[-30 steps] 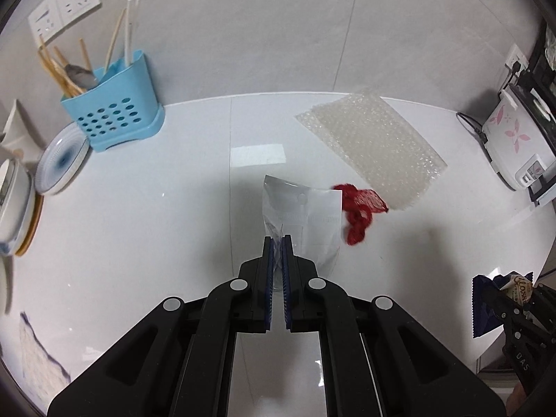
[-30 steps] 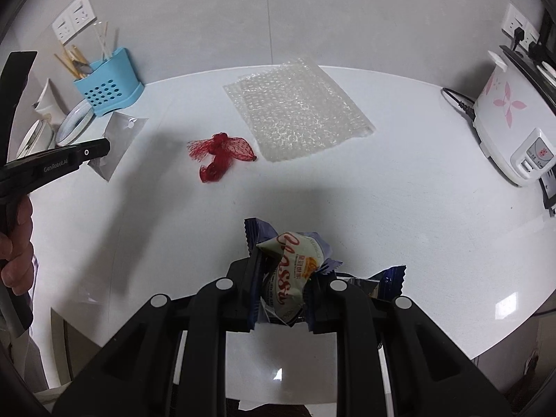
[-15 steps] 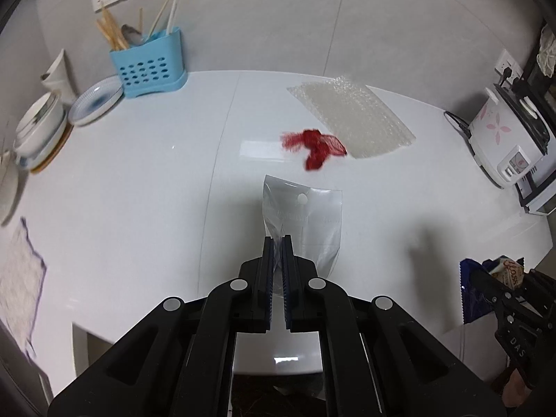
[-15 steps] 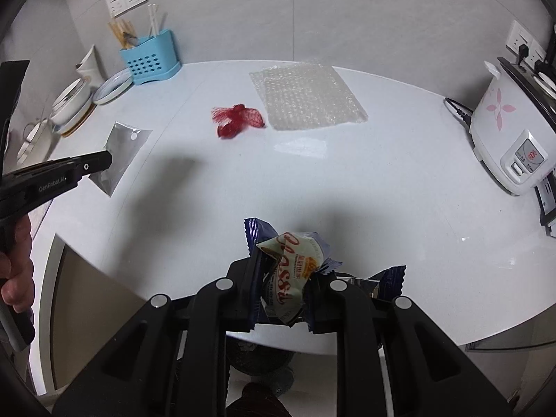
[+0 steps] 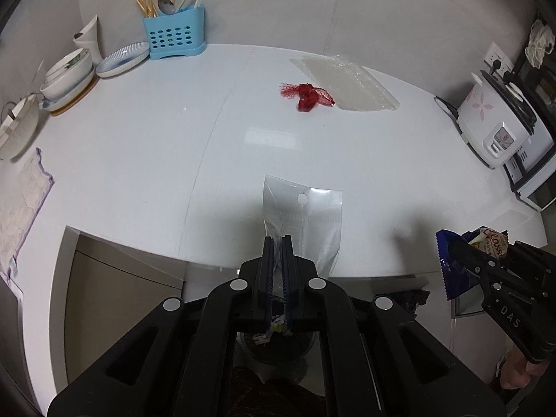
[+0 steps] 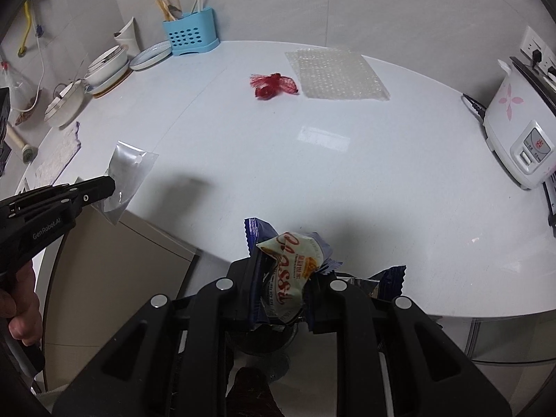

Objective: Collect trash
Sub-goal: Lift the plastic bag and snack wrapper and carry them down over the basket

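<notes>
Clear plastic bag (image 5: 303,222) pinched in left tongs (image 5: 277,243), hanging over bench (image 5: 139,146) edge. Crumpled blue snack wrapper (image 6: 295,271) clamped in right tongs (image 6: 283,278), likewise past the edge. Farther back on bench: red mesh scrap (image 5: 307,92) touching bubble wrap sheet (image 5: 347,80).

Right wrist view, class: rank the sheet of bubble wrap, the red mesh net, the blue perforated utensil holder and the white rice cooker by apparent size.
1. White rice cooker, though it sits nearer the camera.
2. Sheet of bubble wrap.
3. Blue perforated utensil holder.
4. Red mesh net, close to the holder, so that order is unsure.
</notes>
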Demonstrator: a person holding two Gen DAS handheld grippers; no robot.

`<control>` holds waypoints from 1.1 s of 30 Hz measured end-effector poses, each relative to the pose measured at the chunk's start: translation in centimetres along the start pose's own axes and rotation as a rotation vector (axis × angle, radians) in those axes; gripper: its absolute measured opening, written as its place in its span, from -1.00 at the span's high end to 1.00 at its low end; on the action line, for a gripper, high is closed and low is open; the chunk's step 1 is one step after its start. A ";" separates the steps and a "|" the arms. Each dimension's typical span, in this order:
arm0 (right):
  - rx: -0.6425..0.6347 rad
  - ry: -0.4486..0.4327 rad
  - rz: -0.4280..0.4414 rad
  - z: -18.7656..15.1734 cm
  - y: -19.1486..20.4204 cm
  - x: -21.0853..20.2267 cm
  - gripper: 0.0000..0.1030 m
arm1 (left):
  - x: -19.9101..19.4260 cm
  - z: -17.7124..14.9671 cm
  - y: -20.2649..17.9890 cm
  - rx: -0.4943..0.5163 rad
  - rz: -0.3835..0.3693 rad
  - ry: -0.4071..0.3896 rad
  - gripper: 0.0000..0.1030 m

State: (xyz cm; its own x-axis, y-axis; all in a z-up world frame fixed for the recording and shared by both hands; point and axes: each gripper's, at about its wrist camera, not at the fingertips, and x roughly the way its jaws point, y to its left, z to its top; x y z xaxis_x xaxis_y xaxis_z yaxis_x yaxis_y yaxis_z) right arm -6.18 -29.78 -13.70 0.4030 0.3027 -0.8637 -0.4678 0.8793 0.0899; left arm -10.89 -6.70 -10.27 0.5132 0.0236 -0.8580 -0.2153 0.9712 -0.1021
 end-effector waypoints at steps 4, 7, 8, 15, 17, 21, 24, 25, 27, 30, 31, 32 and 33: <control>0.003 -0.008 0.001 -1.9 1.1 -0.5 0.65 | -0.8 -2.1 0.0 0.019 -0.023 -0.004 0.93; 0.011 -0.012 -0.005 -3.4 1.8 -0.7 0.65 | -1.1 -3.8 0.2 0.035 -0.035 0.004 0.93; 0.017 -0.010 -0.002 -3.8 2.0 -0.6 0.65 | -1.0 -4.4 0.3 0.038 -0.040 0.012 0.93; 0.075 0.030 0.000 -7.8 3.3 1.2 0.65 | 0.7 -8.9 2.0 0.067 -0.054 0.057 0.93; 0.080 0.042 -0.006 -8.9 3.7 1.8 0.65 | 1.3 -10.0 2.5 0.066 -0.066 0.062 0.93; 0.091 0.071 -0.019 -11.1 4.2 3.8 0.65 | 3.0 -12.1 3.3 0.076 -0.068 0.080 0.93; 0.100 0.095 -0.030 -12.6 4.4 5.6 0.65 | 5.0 -13.8 3.9 0.072 -0.070 0.109 0.93; 0.105 0.104 -0.032 -13.2 4.4 6.4 0.65 | 5.8 -14.3 4.2 0.069 -0.073 0.117 0.93; 0.106 0.125 -0.043 -14.1 4.4 8.0 0.65 | 7.2 -15.3 4.5 0.065 -0.078 0.127 0.93; 0.102 0.146 -0.055 -15.5 4.6 10.8 0.65 | 10.2 -17.1 4.9 0.074 -0.082 0.152 0.93; 0.095 0.148 -0.060 -16.0 4.7 11.9 0.65 | 11.2 -17.7 4.9 0.079 -0.083 0.159 0.93; 0.089 0.148 -0.064 -16.4 4.9 12.8 0.65 | 12.2 -18.3 5.0 0.086 -0.083 0.167 0.93; 0.085 0.152 -0.069 -16.8 5.0 13.8 0.65 | 13.1 -18.8 4.9 0.088 -0.086 0.173 0.93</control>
State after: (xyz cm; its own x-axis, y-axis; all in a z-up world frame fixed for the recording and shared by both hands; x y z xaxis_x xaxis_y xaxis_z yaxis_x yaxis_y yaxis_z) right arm -16.19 -27.42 -33.55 0.3056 0.1875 -0.9335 -0.3723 0.9259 0.0641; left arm -20.88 -6.06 -31.46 0.3742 -0.0941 -0.9226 -0.0992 0.9851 -0.1407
